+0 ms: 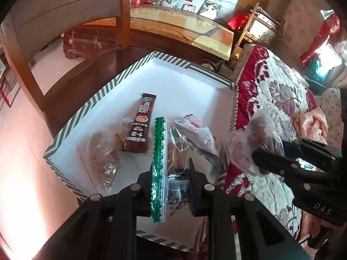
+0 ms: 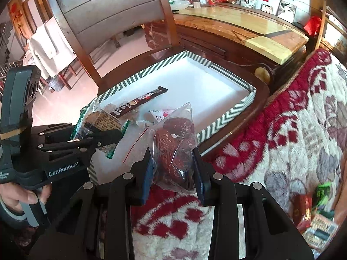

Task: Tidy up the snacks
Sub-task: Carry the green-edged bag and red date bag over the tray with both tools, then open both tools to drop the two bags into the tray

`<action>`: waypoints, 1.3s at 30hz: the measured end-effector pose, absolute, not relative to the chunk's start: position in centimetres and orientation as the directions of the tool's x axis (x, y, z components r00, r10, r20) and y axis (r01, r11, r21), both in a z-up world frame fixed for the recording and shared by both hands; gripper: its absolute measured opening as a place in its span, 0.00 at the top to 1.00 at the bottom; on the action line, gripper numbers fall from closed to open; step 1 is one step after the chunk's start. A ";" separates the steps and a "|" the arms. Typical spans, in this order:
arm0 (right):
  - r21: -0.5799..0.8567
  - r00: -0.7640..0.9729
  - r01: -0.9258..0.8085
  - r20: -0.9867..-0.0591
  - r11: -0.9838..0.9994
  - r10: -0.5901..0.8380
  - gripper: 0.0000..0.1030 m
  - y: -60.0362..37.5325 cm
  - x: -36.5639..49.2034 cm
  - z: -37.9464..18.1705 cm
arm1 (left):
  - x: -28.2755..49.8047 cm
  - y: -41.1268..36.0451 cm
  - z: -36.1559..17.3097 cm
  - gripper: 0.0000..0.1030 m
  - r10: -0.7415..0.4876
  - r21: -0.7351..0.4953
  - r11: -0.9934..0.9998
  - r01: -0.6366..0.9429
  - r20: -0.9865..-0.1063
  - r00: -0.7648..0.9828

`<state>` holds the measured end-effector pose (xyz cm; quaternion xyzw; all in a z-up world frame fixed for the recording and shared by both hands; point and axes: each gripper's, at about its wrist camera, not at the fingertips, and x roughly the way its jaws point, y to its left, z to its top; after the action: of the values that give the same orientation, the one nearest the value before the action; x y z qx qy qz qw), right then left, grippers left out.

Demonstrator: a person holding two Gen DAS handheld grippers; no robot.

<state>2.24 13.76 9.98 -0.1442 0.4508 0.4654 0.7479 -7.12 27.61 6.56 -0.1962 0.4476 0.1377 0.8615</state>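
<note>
The receiving container is a white tray [image 1: 184, 82] with a green-and-white striped rim, resting on a dark wooden chair seat [image 1: 71, 86]. To its right lies a red-and-cream floral blanket [image 1: 271, 91].

Left of tray: a clear-wrapped pastry [image 1: 102, 151] lies flat near the left rim. Just right of it, partly overlapping, lies a dark Nescafé coffee stick [image 1: 138, 125], its long axis running near to far.

Centre: the left gripper [image 1: 170, 179] is closed on a clear packet with a green serrated edge [image 1: 159, 162], held upright on its edge above the near part of the tray floor. A white-and-red sachet [image 1: 195, 132] lies just beyond it. To place well, lower the packet until its bottom edge meets the tray, tilt it flat into the bare white area on the near side, then release. Avoid dropping it onto the coffee stick or the sachet; stacked film wrappers are likely to slide.

Right: the right gripper [image 2: 172, 169] is clamped on a clear bag of dark red snacks [image 2: 175, 149], held over the blanket at the tray's near right rim. The bag hangs loose and bulges between the fingers, so its contents may shift. Carry it over the striped rim with clearance, and aim for the open far-right quarter of the tray.

Keep the two grippers apart: they sit close together, so place one item at a time. More packets [image 2: 314, 216] lie on the blanket, near right.
</note>
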 end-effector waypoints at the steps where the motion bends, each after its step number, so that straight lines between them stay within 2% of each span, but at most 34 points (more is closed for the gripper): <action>1: 0.201 0.161 -0.828 -0.810 0.524 0.563 0.69 14.3 2.5 9.9 | -7.0 27.7 6.5 0.77 0.061 -0.215 0.884 -0.415 -0.827 0.559; 10: 0.234 0.115 -0.821 -0.826 0.521 0.552 0.69 18.9 4.7 8.1 | -6.0 28.6 5.4 0.77 0.064 -0.208 0.879 -0.428 -0.839 0.540; 16: 0.203 0.124 -0.808 -0.860 0.554 0.495 0.69 21.5 5.7 5.8 | -5.7 29.0 4.6 0.77 0.061 -0.208 0.873 -0.442 -0.851 0.521; 23: 0.294 0.084 -0.773 -0.831 0.563 0.550 0.66 22.4 6.8 5.4 | -5.3 28.9 4.4 0.75 0.103 -0.173 0.865 -0.470 -0.857 0.505; 25: 0.334 0.058 -0.751 -0.826 0.570 0.560 0.62 21.9 7.0 5.3 | -5.4 28.9 4.5 0.69 0.121 -0.157 0.864 -0.479 -0.858 0.499; 27: 0.342 0.066 -0.745 -0.817 0.573 0.573 0.49 21.3 6.7 5.7 | -5.6 28.8 4.7 0.52 0.140 -0.143 0.862 -0.487 -0.855 0.499; 30: 0.344 0.086 -0.742 -0.802 0.575 0.591 0.49 20.2 6.4 6.7 | -6.1 28.7 5.5 0.35 0.155 -0.151 0.858 -0.492 -0.836 0.527; 34: 0.321 0.122 -0.743 -0.798 0.587 0.591 0.49 18.5 5.7 7.8 | -6.4 27.9 6.4 0.26 0.186 -0.125 0.862 -0.491 -0.824 0.536; 39: 0.336 0.148 -0.724 -0.778 0.603 0.611 0.49 15.4 4.7 8.8 | -6.4 26.4 7.2 0.24 0.187 -0.114 0.875 -0.470 -0.816 0.547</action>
<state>4.72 15.36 8.82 -0.0589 0.4803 0.4419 0.7553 -6.35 26.38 7.16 -0.1618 0.4366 0.1900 0.8644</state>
